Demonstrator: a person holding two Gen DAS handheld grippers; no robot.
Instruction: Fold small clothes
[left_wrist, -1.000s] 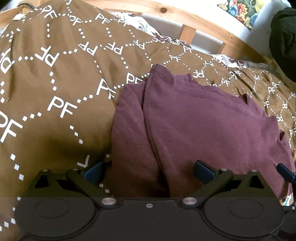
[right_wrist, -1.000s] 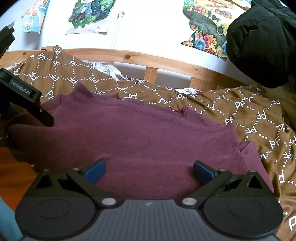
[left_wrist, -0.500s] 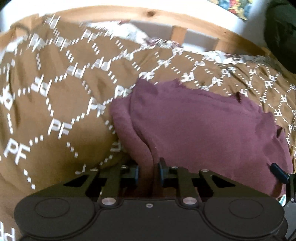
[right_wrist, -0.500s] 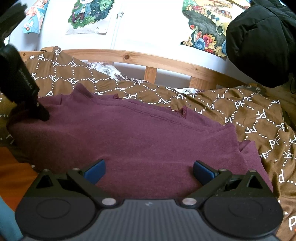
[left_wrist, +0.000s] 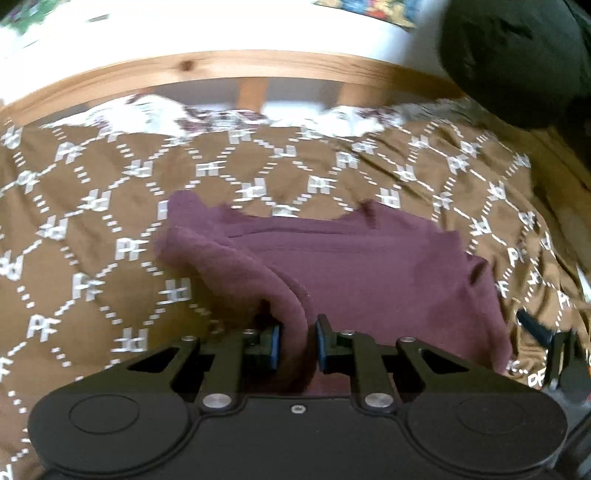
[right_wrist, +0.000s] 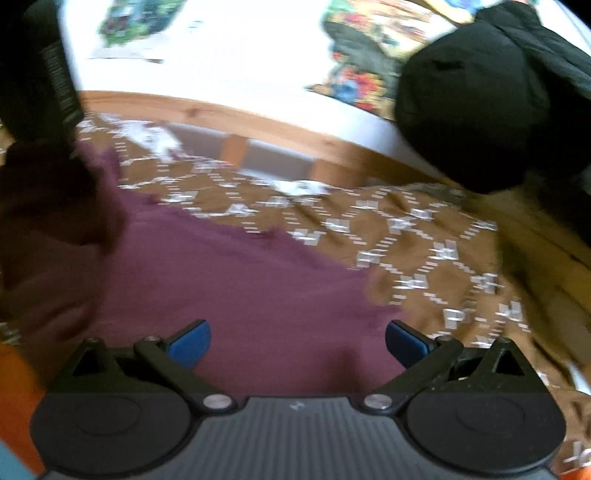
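A maroon garment (left_wrist: 369, 266) lies partly folded on a brown bedspread (left_wrist: 92, 229) with white "PF" marks. My left gripper (left_wrist: 297, 347) is shut on the garment's near left edge, and a fold of cloth rises between its blue pads. In the right wrist view the same garment (right_wrist: 240, 288) spreads in front of my right gripper (right_wrist: 297, 341), which is open and empty just above the cloth's near edge. The left gripper's dark body (right_wrist: 40, 74) shows at the upper left of that view, with cloth hanging below it. Both views are motion-blurred.
A wooden bed rail (left_wrist: 221, 66) runs along the far side against a white wall with colourful posters (right_wrist: 365, 74). A black garment (right_wrist: 480, 96) hangs at the upper right. An orange surface (right_wrist: 18, 398) shows at the near left.
My left gripper closed on the garment's left edge and has lifted it, drawing the cloth up and rightward. My right gripper stayed open and shifted right along the near edge.
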